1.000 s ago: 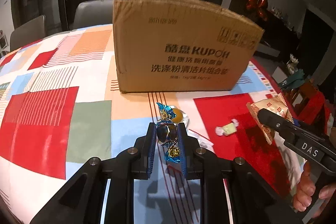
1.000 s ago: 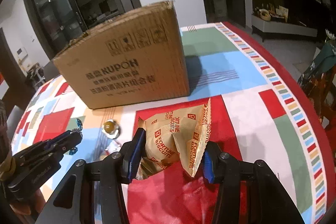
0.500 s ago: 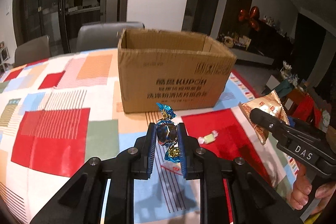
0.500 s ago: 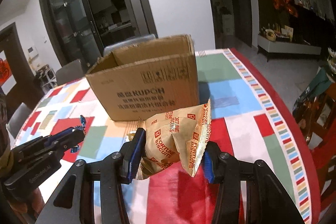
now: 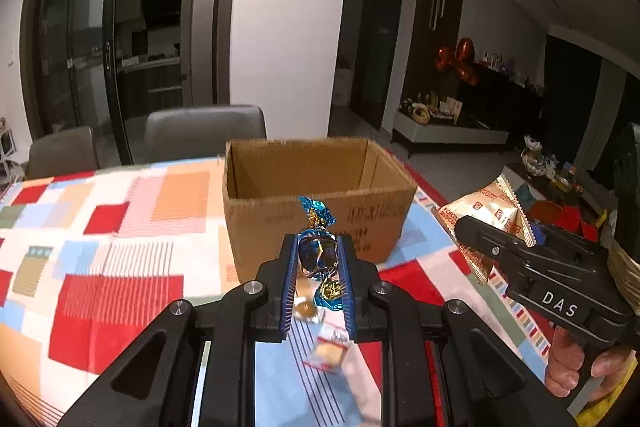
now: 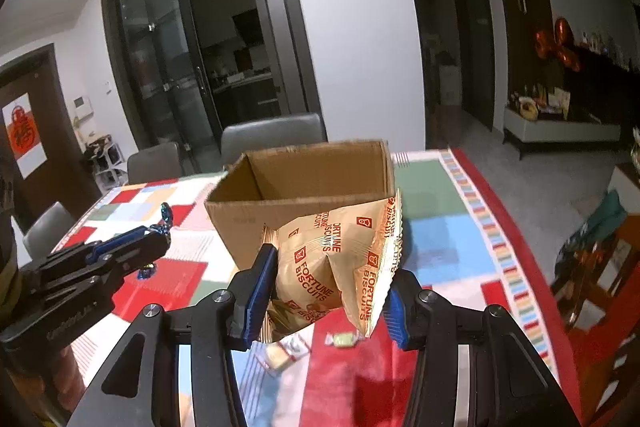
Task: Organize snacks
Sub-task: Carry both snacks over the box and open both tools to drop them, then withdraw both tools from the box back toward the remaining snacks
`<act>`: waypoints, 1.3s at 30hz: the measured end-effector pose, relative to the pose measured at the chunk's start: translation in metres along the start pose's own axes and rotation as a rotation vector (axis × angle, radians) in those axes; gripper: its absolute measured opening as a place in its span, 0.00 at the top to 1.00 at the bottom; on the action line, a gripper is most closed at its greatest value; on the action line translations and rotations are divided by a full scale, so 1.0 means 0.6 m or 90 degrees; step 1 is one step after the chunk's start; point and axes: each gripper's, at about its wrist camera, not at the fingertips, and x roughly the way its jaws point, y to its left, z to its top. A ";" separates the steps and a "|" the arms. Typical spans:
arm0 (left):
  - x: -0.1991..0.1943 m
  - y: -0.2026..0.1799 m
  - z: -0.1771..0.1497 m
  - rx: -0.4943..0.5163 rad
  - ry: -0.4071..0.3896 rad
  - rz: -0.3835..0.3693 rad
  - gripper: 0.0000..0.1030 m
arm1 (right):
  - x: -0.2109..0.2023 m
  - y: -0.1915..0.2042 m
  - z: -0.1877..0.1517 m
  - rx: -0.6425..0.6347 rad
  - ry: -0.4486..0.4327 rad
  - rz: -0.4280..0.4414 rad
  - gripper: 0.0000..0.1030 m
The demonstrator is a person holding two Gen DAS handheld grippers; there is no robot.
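We have raised both snacks off the patchwork tablecloth [image 5: 120, 227] since a second ago: our left gripper [image 5: 317, 279] clenches a blue foil candy [image 5: 316, 253], our right gripper [image 6: 326, 297] a Fortune Biscuits packet [image 6: 336, 267], both now level with the open cardboard box [image 6: 304, 183], ready for dropping in.

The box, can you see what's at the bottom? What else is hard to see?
- cardboard box floor: both views, hidden by its front wall.
- small snacks on the table: left view, blurred, partly behind the gripper fingers.
- blue foil candy: right view, mostly hidden by the left gripper.
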 end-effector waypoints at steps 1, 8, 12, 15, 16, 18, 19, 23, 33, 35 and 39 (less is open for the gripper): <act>-0.001 0.001 0.007 0.000 -0.002 0.000 0.80 | -0.001 0.003 0.009 -0.006 -0.006 0.000 0.52; 0.013 0.016 0.051 0.000 -0.005 -0.002 0.80 | 0.003 0.025 0.053 -0.046 -0.026 0.007 0.52; 0.028 0.028 0.072 -0.006 0.005 -0.003 0.80 | 0.014 0.034 0.072 -0.072 -0.031 0.001 0.52; 0.045 0.035 0.084 -0.003 0.015 -0.001 0.80 | 0.028 0.037 0.093 -0.082 -0.033 -0.007 0.52; 0.051 0.037 0.088 0.001 0.019 0.001 0.80 | 0.030 0.038 0.098 -0.085 -0.032 -0.007 0.52; 0.065 0.041 0.096 0.007 0.024 0.006 0.80 | 0.041 0.037 0.110 -0.090 -0.030 -0.011 0.52; 0.070 0.043 0.099 0.008 0.026 0.006 0.80 | 0.046 0.039 0.115 -0.094 -0.029 -0.011 0.52; 0.099 0.053 0.117 0.005 0.038 0.005 0.80 | 0.073 0.041 0.134 -0.105 -0.018 -0.012 0.52; 0.183 0.064 0.146 0.026 0.063 0.018 0.80 | 0.154 0.038 0.153 -0.139 0.003 -0.023 0.52; 0.201 0.066 0.150 0.030 0.073 0.019 0.80 | 0.174 0.034 0.155 -0.138 0.013 -0.024 0.52; 0.239 0.065 0.154 0.033 0.093 0.026 0.80 | 0.205 0.025 0.154 -0.130 0.030 -0.026 0.52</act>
